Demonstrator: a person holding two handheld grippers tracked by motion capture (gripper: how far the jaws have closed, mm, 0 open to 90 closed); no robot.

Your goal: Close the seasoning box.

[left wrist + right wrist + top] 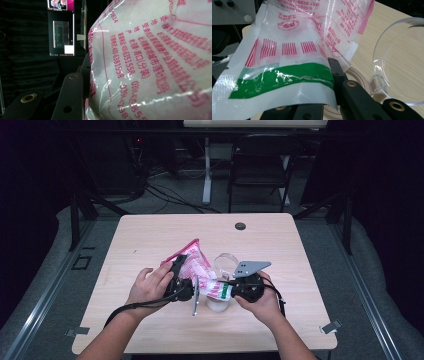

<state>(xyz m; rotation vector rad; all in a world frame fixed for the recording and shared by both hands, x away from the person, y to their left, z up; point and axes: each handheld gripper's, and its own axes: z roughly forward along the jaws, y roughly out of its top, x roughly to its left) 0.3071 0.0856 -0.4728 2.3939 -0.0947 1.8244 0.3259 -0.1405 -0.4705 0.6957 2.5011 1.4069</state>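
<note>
Above a wooden table (pixel 150 240), the left gripper (pixel 181 281) clamps a printed plastic bag (pixel 192 262) at one side; the right gripper (pixel 235 290) pinches the bag's green-striped end over a clear-lidded jar (pixel 220 302).

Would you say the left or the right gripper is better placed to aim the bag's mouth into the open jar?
Probably right: the right gripper pinches the bag at its green-striped end, directly above the jar; the left gripper supports its far, raised body.

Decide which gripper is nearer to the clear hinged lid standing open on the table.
Right. The right gripper sits just in front of the clear lid, almost under it, holding the bag's green-striped end. The left gripper is farther off to the left, with the bag between.
</note>
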